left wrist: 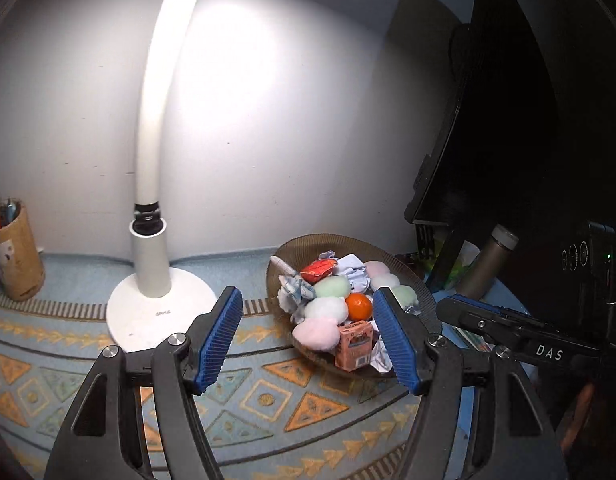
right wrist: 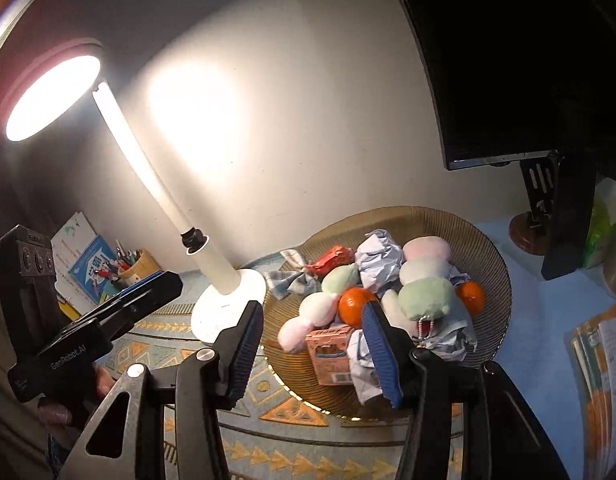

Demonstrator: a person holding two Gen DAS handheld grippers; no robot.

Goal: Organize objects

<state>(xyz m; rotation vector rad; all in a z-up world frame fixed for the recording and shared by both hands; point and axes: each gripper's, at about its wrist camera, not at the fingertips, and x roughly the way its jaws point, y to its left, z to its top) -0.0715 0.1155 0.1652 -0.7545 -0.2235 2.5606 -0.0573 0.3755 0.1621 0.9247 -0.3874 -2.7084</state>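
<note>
Nearest the viewer, the left hand-held gripper (left wrist: 308, 336) is shown with its blue pads parted and nothing between them, above the patterned cloth (left wrist: 268, 404) covering the surface. The right hand-held gripper (right wrist: 313, 354) is likewise parted and empty, its right pad over the near rim of the ribbed bowl (right wrist: 495, 280). At the near edge of the bowl a pink carton (right wrist: 332, 354) is seen standing upright, its long axis vertical. Beyond it lie an orange (right wrist: 353, 306), crumpled paper (right wrist: 377, 262) and two plush skewers of pink, white and green balls (right wrist: 425, 276), their long axes running from near left to far right. A red wrapper (right wrist: 331, 260) lies at the far rim. Left of the bowl stands a white lamp (left wrist: 156, 264); farther left, a pen cup (left wrist: 14, 256).
</note>
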